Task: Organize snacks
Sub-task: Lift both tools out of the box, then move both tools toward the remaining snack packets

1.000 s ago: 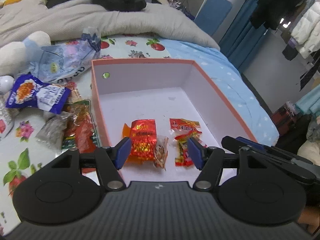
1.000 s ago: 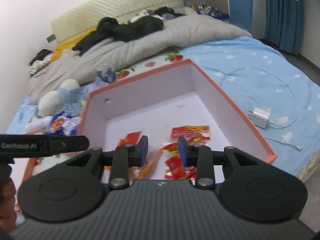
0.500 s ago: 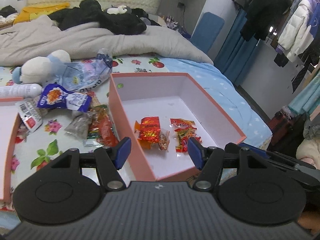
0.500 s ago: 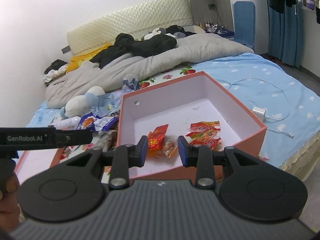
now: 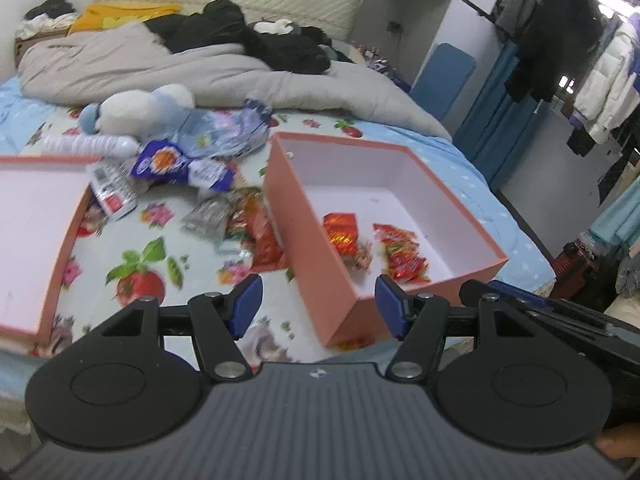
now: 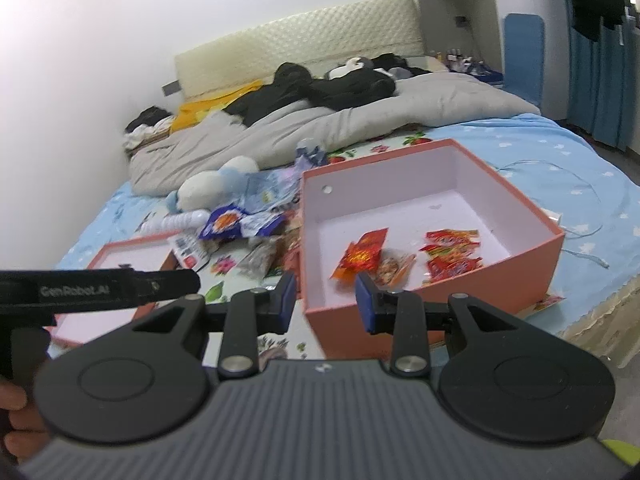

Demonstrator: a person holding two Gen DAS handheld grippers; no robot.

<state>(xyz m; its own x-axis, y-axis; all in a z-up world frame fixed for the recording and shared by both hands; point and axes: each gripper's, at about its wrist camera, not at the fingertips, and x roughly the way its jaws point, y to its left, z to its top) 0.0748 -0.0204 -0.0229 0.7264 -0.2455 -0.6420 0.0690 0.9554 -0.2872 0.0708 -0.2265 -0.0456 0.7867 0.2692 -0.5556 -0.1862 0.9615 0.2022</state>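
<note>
Jaws of left gripper (image 5: pixel 318 306), right gripper (image 6: pixel 325 300) apart, empty; one box (image 5: pixel 400 148); three packets inside.

Salmon-pink cardboard box (image 5: pixel 304 216) with white inside; shiny red-and-gold foil snack packet (image 5: pixel 341 233); white bedsheet (image 5: pixel 160 256) printed with strawberries and flowers.
</note>
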